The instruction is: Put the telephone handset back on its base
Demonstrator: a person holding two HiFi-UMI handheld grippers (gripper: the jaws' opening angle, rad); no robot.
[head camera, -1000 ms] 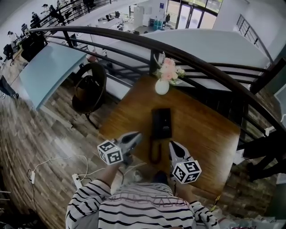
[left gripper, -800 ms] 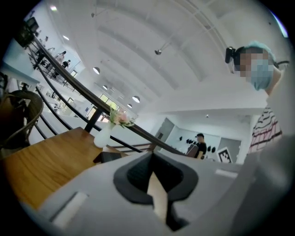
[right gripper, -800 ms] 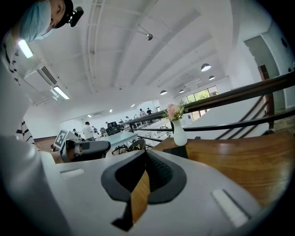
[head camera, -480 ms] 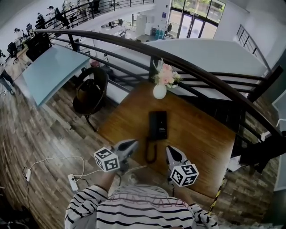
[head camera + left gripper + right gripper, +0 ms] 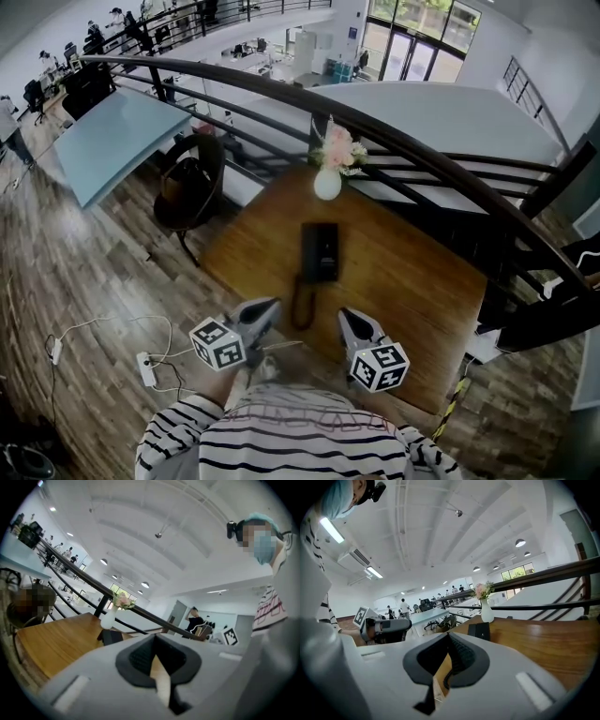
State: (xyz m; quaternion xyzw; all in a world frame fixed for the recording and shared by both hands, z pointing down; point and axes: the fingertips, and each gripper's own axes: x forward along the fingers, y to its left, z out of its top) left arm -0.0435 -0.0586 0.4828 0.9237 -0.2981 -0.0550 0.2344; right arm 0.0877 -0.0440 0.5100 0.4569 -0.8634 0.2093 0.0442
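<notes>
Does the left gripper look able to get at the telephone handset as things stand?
Probably yes: the handset lies near the left gripper with only bare table between; its shut jaws must open first.

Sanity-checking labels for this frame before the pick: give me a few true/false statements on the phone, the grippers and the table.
1. The handset lies on the wooden table, off the telephone base, on the person's side of it. True.
2. The left gripper is clamped on the handset. False: its jaws are together on nothing, and it is beside the handset, apart from it.
3. A white vase of flowers stands beyond the base, by the railing. True.
4. The right gripper has its jaws wide open. False: they are together, with nothing between them.
</notes>
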